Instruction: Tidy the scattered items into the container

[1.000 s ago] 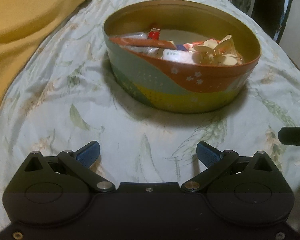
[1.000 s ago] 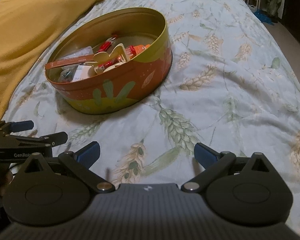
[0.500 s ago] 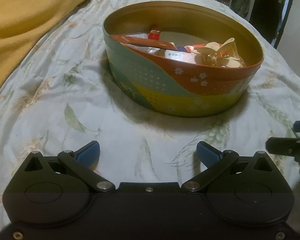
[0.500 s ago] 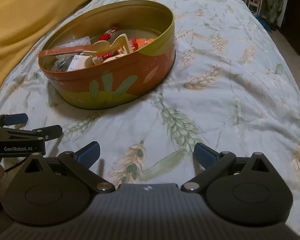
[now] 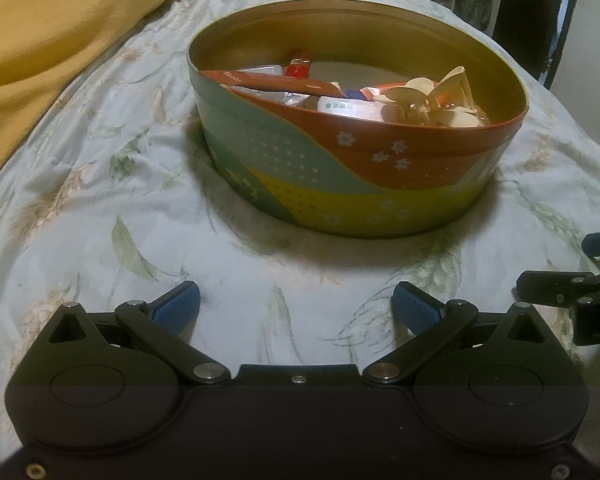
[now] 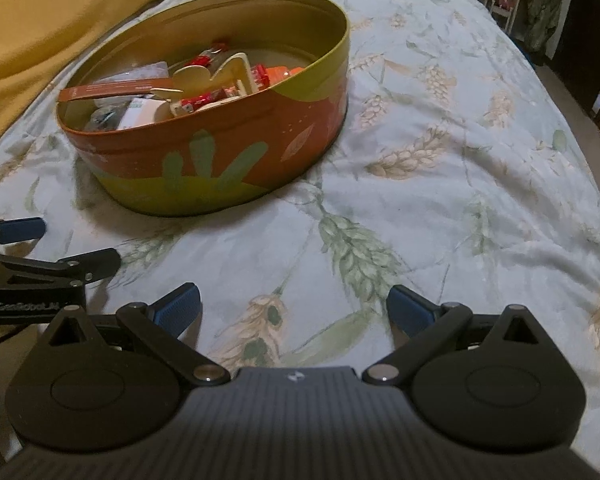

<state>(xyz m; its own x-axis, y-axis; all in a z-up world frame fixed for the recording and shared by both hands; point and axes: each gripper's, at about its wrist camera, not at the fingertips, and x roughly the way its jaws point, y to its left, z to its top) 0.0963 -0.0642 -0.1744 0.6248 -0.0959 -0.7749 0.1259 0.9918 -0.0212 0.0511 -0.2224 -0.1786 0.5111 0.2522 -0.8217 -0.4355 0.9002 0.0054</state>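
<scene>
both grippers have crept closer to the tin (image 5: 364,184) over the last second, so it looms larger in each view while sitting where it did on the leaf-print bedspread (image 6: 460,184). it holds the gathered bits: a cream hair claw (image 5: 428,100), a long brown sachet (image 5: 268,80), small red packets (image 6: 204,98). i see nothing loose on the cover in these views, so the tidying looks about done

the left gripper (image 5: 296,308) hovers low in front of the tin, its jaws spread wide and empty; the right gripper (image 6: 294,308) is just beside it, likewise spread and holding nothing

the risk from here, i'd say, is a nudge: the tin rests on soft bedding, so a push on its wall could tip it and spill things

the tin is oval, mouth up. from the left camera its long axis runs side to side; from the right it slants from near-left to far-right. a yellow blanket (image 5: 60,32) lies off to the left
</scene>
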